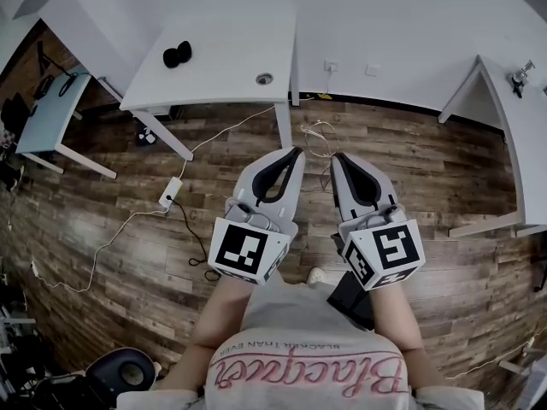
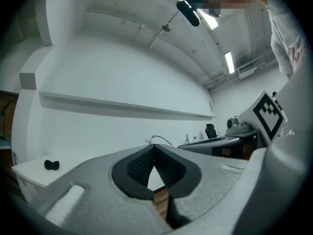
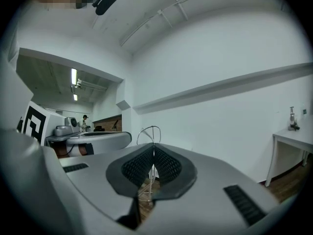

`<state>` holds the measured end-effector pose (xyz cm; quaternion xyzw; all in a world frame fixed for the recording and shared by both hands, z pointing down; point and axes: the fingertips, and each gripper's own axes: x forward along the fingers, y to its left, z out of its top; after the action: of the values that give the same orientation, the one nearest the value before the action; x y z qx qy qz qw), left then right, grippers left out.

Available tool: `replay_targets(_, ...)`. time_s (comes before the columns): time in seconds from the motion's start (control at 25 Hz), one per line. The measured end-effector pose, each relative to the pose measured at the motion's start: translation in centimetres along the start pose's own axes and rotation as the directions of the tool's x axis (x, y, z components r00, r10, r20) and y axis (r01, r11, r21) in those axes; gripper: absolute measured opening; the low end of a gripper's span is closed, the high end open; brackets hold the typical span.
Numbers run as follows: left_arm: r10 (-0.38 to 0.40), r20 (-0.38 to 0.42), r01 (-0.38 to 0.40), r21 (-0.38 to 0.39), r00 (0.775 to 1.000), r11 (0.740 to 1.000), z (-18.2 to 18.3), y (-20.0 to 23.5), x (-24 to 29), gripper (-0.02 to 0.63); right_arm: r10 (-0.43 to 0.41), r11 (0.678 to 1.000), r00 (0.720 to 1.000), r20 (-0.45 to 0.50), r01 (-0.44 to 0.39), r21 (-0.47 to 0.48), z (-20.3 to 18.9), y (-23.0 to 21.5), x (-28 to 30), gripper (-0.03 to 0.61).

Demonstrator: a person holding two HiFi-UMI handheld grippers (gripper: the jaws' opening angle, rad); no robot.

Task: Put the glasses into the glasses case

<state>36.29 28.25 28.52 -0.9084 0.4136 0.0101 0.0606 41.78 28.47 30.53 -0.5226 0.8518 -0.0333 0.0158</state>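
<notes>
A small black object [image 1: 178, 55] lies on the white table [image 1: 231, 58] at the back left. It also shows far off in the left gripper view [image 2: 51, 164], too small to tell whether it is the glasses or the case. My left gripper [image 1: 297, 150] [image 2: 154, 146] is held out over the wooden floor, short of the table, shut with nothing between its pads. Beside it, my right gripper [image 1: 336, 155] [image 3: 153, 145] is also shut and empty. Both point away from the person's body.
The table has a round cable hole [image 1: 264, 79]. A power strip [image 1: 170, 193] and loose cables [image 1: 318, 139] lie on the floor. A second white table [image 1: 513, 118] stands at the right, a pale blue one [image 1: 51, 114] at the left.
</notes>
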Motion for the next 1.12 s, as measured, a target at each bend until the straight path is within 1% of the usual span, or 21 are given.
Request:
replay_targets(0.28, -0.013, 0.008, 0.013, -0.009, 1.000, 1.000, -0.2, 6.9, -1.2, 0.005, -0.007, 1.000, 1.000, -0.007, 0.007, -0.007, 0.3, 3.9, 5.8, 0.012)
replay_targets(0.44, -0.015, 0.008, 0.016, -0.029, 1.000, 0.999, -0.6, 11.1, -2.1, 0.005, -0.013, 1.000, 1.000, -0.021, 0.012, -0.024, 0.0, 6.7, 9.0, 0.012)
replay_targets(0.64, -0.029, 0.008, 0.029, -0.045, 1.000, 0.999, -0.9, 15.9, -2.9, 0.005, -0.033, 0.999, 0.999, -0.035, 0.032, -0.027, -0.1, 9.0, 13.1, 0.013)
replay_targets(0.88, -0.022, -0.003, 0.022, -0.075, 1.000, 0.997, -2.4, 22.0, -4.6, 0.005, -0.053, 0.998, 0.998, -0.044, 0.052, -0.019, -1.0, 12.2, 17.5, 0.012)
replay_targets(1.12, -0.017, 0.000, 0.017, -0.079, 1.000, 0.997, -3.0, 27.6, -5.9, 0.005, -0.052, 0.998, 0.997, -0.058, 0.051, -0.023, -1.7, 15.3, 22.1, 0.012)
